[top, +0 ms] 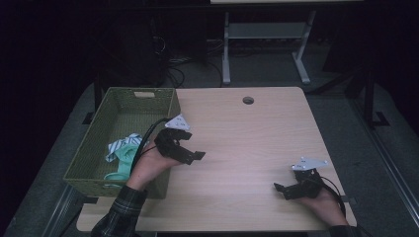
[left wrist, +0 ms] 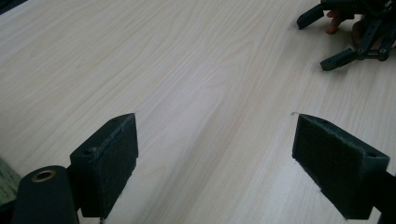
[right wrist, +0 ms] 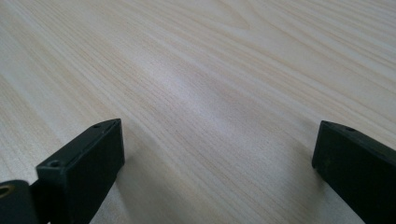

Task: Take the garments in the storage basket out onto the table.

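Light wooden table (top: pixel 257 133) with round cable hole (top: pixel 248 100); white-legged desk frame (top: pixel 267 39) and cables (top: pixel 173 61) on dark floor beyond.

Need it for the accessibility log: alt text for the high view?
A person holds the left gripper and the right gripper, both open and holding nothing, over a light wooden table. A green woven basket at the table's left holds crumpled cloths.

On the worktop (top: pixel 247 133), a green basket (top: pixel 99 163) at the left holds striped and mint cloths (top: pixel 122 150). The left claw (top: pixel 190 148) gapes just beside it; the right claw (top: pixel 285 190) gapes near right.
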Motion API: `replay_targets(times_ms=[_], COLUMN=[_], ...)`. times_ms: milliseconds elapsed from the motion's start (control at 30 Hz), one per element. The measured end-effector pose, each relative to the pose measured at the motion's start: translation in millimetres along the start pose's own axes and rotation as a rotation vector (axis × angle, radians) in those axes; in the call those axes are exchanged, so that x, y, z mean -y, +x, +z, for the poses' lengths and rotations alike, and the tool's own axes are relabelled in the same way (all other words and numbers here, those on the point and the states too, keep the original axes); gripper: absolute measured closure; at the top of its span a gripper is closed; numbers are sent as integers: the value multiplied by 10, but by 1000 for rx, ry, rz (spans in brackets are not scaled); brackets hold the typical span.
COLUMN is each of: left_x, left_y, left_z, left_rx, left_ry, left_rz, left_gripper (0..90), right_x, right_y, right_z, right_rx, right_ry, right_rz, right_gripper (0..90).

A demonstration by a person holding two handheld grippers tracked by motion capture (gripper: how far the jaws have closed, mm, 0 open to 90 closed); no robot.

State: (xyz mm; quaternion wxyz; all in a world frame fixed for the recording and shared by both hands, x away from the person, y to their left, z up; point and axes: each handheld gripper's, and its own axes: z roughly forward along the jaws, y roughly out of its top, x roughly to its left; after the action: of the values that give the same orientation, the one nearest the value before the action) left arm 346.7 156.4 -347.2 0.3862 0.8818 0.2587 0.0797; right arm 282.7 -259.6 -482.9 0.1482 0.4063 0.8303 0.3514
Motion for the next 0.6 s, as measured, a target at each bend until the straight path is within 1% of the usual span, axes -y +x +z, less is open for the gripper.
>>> replay_targets(times_ms=[33, 100, 133, 167, 200, 400, 433, 600], left_x=[3, 6, 12, 19, 24, 45, 52, 62], left_y=[5, 20, 20, 47, 52, 101, 110, 150], left_z=[-19, -37, -49, -82, -92, -164, -191, -270], left_rx=[-2, -2, -3, -7, -8, -12, -16, -27], left_ry=[-2, -4, -12, -8, -9, -9, -18, -25], left_rz=[-6, 3, -10, -4, -14, -22, -30, -27], left_gripper=[137, 137, 137, 138, 138, 140, 140, 141], right_x=[1, 1, 0, 0, 0, 0, 0, 0], right_y=[-2, -2, -2, -1, -1, -1, -1, -1], right_z=[1, 1, 0, 0, 0, 0, 0, 0], right_rx=[-1, 0, 0, -1, -1, 0, 0, 0], right_ry=[-1, -1, -1, -1, -1, -1, 0, 0], right_rz=[-2, -2, -2, -1, -1, -1, -1, -1], right_gripper=[19, 19, 19, 19, 19, 19, 19, 19])
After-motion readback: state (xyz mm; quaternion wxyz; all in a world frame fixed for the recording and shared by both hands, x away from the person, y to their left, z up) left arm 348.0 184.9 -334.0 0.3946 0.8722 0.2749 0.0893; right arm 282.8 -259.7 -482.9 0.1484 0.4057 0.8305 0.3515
